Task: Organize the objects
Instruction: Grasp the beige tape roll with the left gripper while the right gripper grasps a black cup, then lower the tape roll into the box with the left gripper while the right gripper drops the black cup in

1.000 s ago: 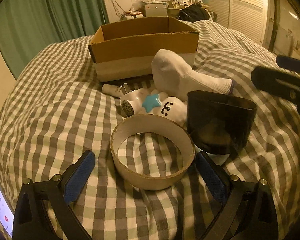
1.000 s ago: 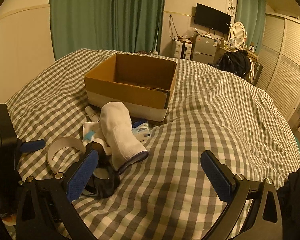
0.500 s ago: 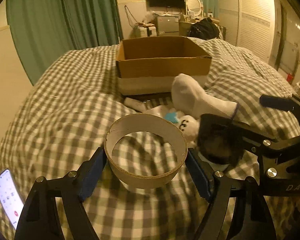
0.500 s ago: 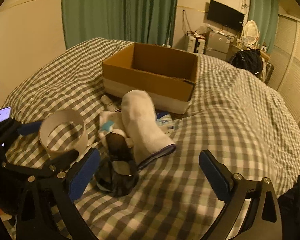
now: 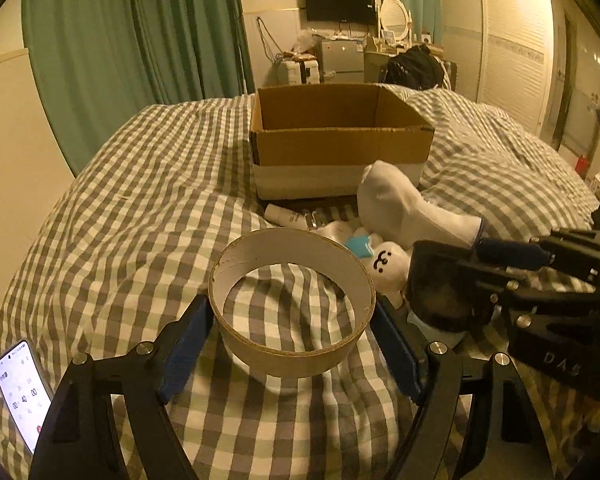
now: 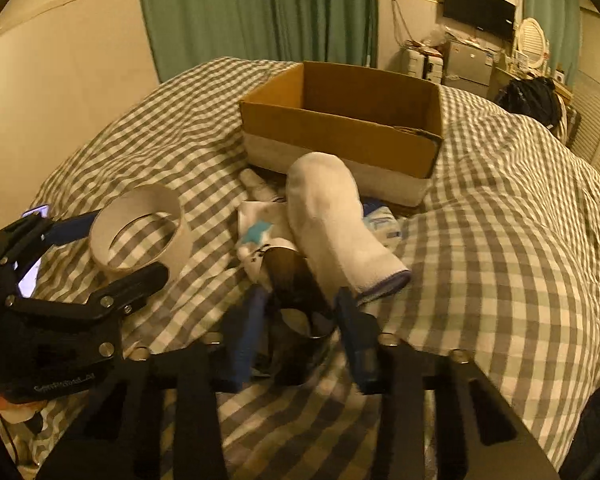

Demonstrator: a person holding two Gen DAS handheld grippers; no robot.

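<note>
My left gripper (image 5: 292, 344) is shut on a wide cardboard ring (image 5: 292, 304) and holds it just above the checked bedspread; the ring also shows in the right wrist view (image 6: 140, 232). My right gripper (image 6: 300, 320) has closed around a dark translucent cup (image 6: 300, 280), which lies on its side; the cup shows in the left wrist view (image 5: 444, 280). A white sock (image 6: 336, 224), a white plush with a blue star (image 5: 384, 260) and a small tube (image 5: 284, 214) lie in front of an open cardboard box (image 5: 340, 148).
A lit phone (image 5: 20, 384) lies on the bed at the lower left. A blue-and-white packet (image 6: 382, 224) lies beside the sock. Green curtains, a wall TV, a fridge and a black bag stand behind the bed.
My left gripper closed on the ring and lifted it. My right gripper moved left and closed around the dark cup.
</note>
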